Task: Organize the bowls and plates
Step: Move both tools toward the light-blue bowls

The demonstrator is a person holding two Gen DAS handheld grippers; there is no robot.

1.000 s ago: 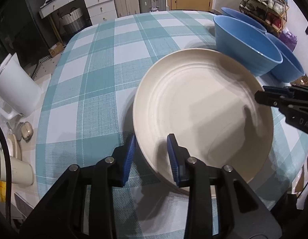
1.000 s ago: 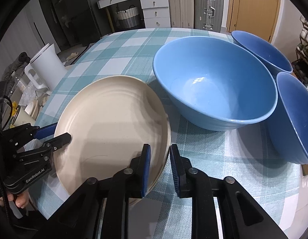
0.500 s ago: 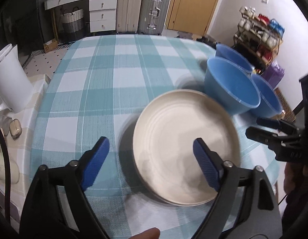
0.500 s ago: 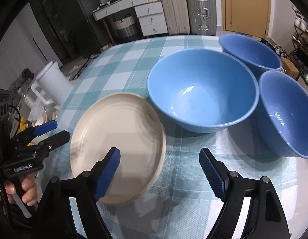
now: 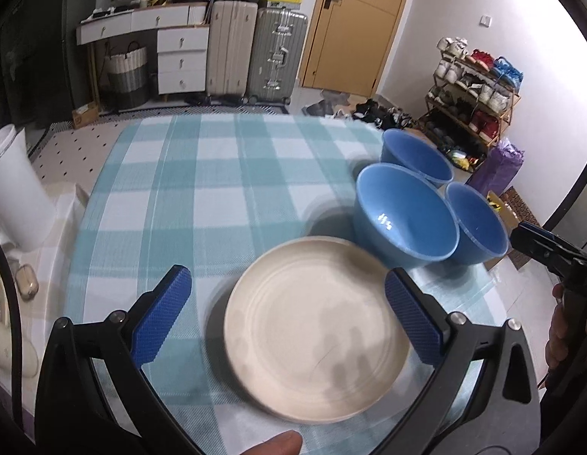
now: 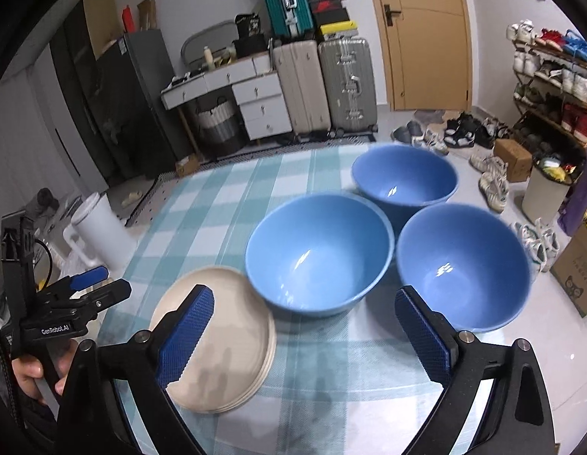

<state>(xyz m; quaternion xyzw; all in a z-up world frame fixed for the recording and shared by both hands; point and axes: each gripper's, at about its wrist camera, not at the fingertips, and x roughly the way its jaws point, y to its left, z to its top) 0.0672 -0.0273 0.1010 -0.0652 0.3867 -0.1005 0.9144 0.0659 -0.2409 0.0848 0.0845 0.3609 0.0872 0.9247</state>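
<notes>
Both grippers' fingers are spread and empty: cream plates (image 5: 312, 341) lie on the counter's (image 5: 202, 197) near edge below the left gripper (image 5: 289, 322); three blue bowls (image 6: 318, 254) beyond the right gripper (image 6: 305, 335).

"GenRobot.AI" is printed in white on the black body of the left gripper (image 6: 89, 287), at the frame's lower left. Nothing else is legible.

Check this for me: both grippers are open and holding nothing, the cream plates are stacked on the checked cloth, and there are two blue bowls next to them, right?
Nearly. There are three blue bowls, not two: the right wrist view shows one beside the plates, another to its right and a third behind. The rest holds: the left gripper and right gripper have jaws apart, empty, and the plates sit on the cloth.
</notes>
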